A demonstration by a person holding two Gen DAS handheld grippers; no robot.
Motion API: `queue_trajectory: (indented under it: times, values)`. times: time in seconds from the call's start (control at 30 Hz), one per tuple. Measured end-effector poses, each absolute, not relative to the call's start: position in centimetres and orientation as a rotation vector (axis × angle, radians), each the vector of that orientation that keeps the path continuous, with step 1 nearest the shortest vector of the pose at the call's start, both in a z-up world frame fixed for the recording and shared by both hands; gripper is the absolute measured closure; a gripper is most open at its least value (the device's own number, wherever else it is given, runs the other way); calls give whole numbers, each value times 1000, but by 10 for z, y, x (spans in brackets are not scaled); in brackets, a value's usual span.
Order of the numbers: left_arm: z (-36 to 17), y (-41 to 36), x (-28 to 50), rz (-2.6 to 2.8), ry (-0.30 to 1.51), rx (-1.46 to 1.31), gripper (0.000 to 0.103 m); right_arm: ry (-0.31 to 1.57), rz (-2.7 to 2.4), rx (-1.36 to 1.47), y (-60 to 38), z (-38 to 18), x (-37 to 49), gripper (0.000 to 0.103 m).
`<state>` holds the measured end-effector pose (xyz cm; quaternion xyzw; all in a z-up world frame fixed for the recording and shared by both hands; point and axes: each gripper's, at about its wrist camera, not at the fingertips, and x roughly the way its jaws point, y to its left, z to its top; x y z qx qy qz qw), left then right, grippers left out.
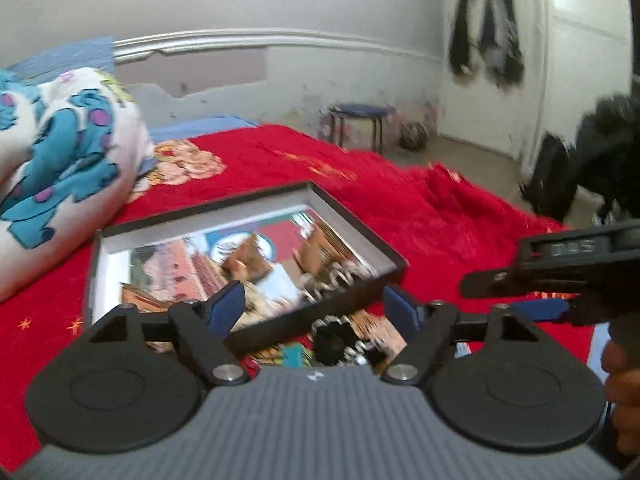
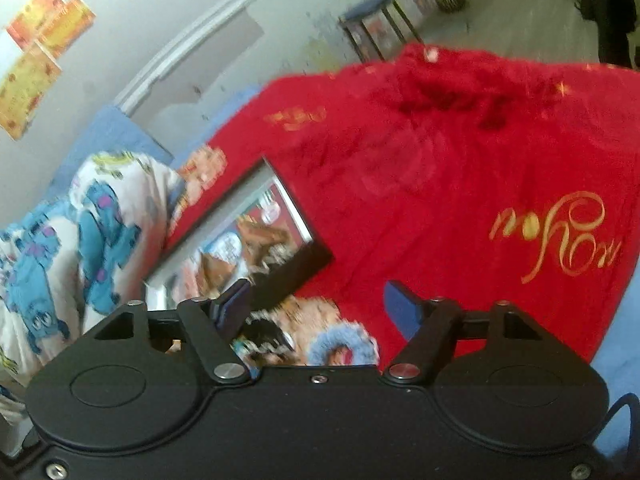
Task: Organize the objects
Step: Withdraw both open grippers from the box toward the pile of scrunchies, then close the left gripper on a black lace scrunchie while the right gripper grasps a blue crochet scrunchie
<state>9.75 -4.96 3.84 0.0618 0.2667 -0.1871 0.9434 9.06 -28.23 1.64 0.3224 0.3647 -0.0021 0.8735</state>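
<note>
A shallow black box with a colourful picture inside lies on the red blanket. My left gripper stands open over the box's near edge, with its left blue pad above the picture and its right pad past the box's corner. A loose colourful printed piece lies just in front of the box. My right gripper reaches in from the right, beside the box. In the right wrist view the right gripper is open above that printed piece, and the box is at its left finger.
A pillow with blue monster print lies left of the box. Beyond the bed stand a blue stool and a ball on the floor. Dark clothes hang on the wall. A hand holds the right gripper.
</note>
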Motion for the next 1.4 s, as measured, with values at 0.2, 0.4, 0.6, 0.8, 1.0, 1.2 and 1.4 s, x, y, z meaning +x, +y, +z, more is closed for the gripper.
queue_trajectory:
  times: [0.2, 0.4, 0.6, 0.8, 1.0, 1.2, 1.4]
  values:
    - [14, -74, 101, -410, 601, 210, 31, 901, -26, 677, -274, -16, 105, 41]
    - [-7, -88, 112, -415, 658, 228, 43, 917, -19, 624, -265, -23, 111, 42]
    - [-22, -101, 114, -406, 699, 277, 74, 919, -22, 561, -257, -23, 113, 43]
    - [-30, -107, 109, -402, 712, 306, 88, 922, -25, 490, -245, -23, 120, 55]
    - [-28, -105, 108, -387, 701, 283, 89, 926, -37, 453, -241, -23, 122, 69]
    - [-23, -102, 108, -379, 683, 253, 89, 930, -58, 420, -239, -24, 122, 87]
    - [-22, -99, 108, -380, 675, 240, 89, 919, -44, 417, -238, -22, 121, 90]
